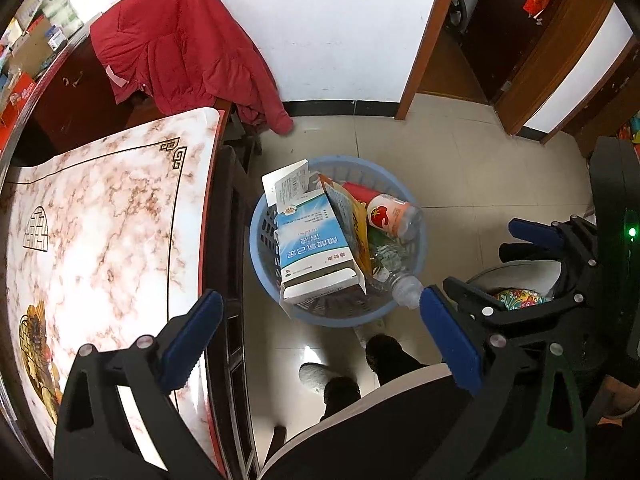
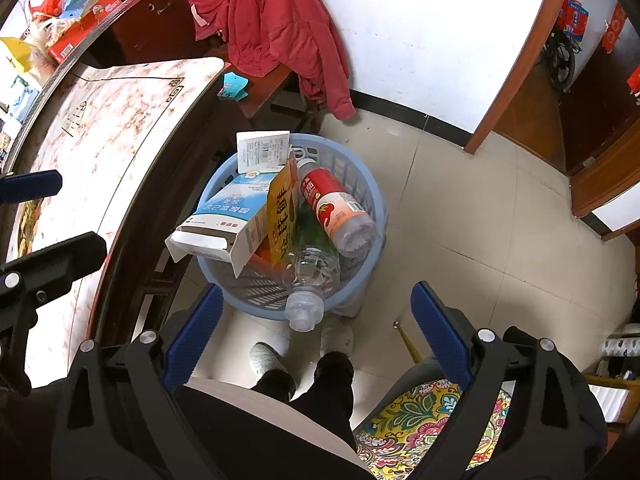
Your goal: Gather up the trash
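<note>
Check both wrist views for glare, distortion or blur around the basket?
Left wrist: strong glare whitens the marble tabletop; fisheye bends its edge; a window reflection sits on the floor tiles; the blue basket is sharp. Right wrist: basket sharp, box print legible; tabletop washed out; door frame bowed; corners vignetted black.

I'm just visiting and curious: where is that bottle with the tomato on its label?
The tomato-label bottle lies on its side at the right of the blue basket on the floor, next to the yellow packet, in both views.
</note>
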